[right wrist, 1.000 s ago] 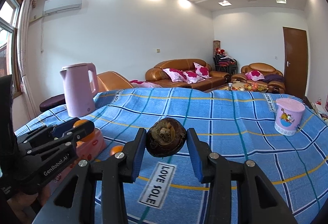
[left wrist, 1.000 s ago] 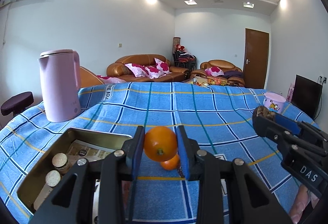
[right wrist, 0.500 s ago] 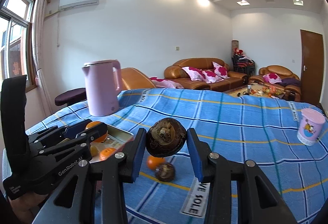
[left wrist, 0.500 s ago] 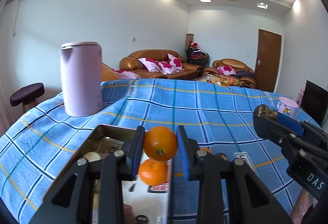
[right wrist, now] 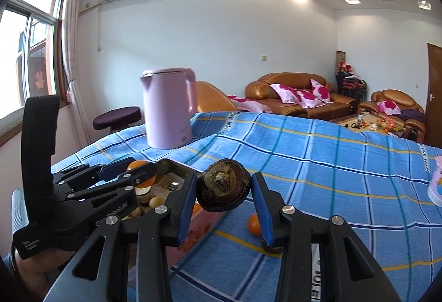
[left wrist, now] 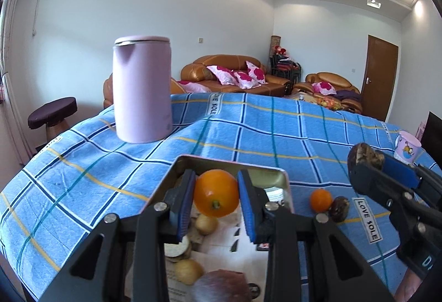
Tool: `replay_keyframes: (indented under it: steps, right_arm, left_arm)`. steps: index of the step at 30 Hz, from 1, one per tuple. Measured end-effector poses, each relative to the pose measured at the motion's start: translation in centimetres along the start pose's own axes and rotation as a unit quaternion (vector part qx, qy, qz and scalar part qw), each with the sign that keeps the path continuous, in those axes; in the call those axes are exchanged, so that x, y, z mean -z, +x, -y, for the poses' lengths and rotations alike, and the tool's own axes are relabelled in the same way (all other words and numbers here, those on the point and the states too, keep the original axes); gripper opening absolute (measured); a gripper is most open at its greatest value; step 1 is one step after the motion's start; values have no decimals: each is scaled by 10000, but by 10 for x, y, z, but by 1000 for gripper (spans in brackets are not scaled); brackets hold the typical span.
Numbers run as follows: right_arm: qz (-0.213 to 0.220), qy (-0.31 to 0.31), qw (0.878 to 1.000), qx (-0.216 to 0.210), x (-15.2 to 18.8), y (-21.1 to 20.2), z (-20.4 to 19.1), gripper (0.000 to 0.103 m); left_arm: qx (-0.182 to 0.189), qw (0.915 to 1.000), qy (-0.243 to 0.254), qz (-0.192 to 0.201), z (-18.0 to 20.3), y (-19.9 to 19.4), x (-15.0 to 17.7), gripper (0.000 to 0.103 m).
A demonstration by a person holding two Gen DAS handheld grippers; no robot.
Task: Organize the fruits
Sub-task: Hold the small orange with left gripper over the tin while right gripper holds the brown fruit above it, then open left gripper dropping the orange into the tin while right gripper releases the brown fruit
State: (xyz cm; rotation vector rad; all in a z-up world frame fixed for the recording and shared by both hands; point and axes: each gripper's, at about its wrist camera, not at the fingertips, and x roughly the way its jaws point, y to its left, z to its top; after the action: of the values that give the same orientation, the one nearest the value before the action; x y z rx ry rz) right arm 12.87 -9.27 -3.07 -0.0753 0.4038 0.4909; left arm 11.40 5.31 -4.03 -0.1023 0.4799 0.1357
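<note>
My left gripper (left wrist: pixel 216 198) is shut on an orange (left wrist: pixel 216 197) and holds it over the metal tin (left wrist: pixel 232 165), which contains several small round pale fruits and a dark one. In the right wrist view that left gripper (right wrist: pixel 138 172) hangs over the tin (right wrist: pixel 168 163) at the left. My right gripper (right wrist: pixel 223 191) is shut on a dark brown round fruit (right wrist: pixel 223 185) above the cloth, right of the tin. In the left wrist view the right gripper (left wrist: pixel 364 161) enters from the right. A small orange (left wrist: pixel 321 200) and a dark fruit (left wrist: pixel 340 208) lie on the blue cloth beside the tin.
A tall pink kettle (left wrist: pixel 142 89) stands on the blue checked cloth (left wrist: pixel 276 136) behind the tin. A pink printed cup (left wrist: pixel 408 145) sits at the far right. A dark stool (left wrist: pixel 52 112) and brown sofas stand beyond the table.
Both grippers have swung left with their fruits. The tin has come under the left gripper, and the kettle now stands nearer the middle of both views.
</note>
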Motion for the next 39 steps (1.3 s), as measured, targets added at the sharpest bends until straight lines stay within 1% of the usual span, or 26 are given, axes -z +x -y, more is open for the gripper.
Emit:
replay_keyframes:
  steps: [7,12,19,24,25,26,27,29,30,32,35,39]
  right_arm:
    - [-186,-237,9992,-253,3,15,-26,43]
    - [-473,-394,9973,-396,10,33,-41,43]
    - [-833,-408,9944,-514,18,52,-50,43]
    - [-1046,-376,9919,-618,23,62,-52,43]
    - [-1093,-375,9912,-644,25,64,-52,43]
    - [-1126,-381,9907,-661,25,64,-53,43]
    - [-1135,-381,9905,-680,26,64,-53,43]
    - [-1099,-367,9910,-676,26,61,-52,44]
    - [-1080,-363,9913,-657,26,58,-51,48]
    - [-1042,-338,9921,-603,25,54,-46,53]
    - [-987,-252,9938,-437,24,45,-31,53]
    - [-1034,-105,9946,70,26,33,3,54]
  left_arm:
    - [-130,9997,-125,-138,-24,6,4,33]
    - [-140,9993,-193,-275,-32,13,7,33]
    - [-161,9989,-230,-386,-38,18,10,34]
    - [-227,9986,-279,-383,-41,17,11,37]
    - [-259,9987,-259,-358,-41,16,12,38]
    - [-316,9987,-226,-318,-40,14,12,45]
    - [-352,9987,-222,-290,-40,13,12,55]
    - [-371,9987,-263,-224,-40,9,11,64]
    - [-374,9987,-276,-202,-40,8,11,69]
    - [-365,9988,-298,-154,-39,5,10,74]
    - [-322,9990,-280,-109,-34,1,8,75]
    - [-244,9994,-260,-48,-25,-3,8,81]
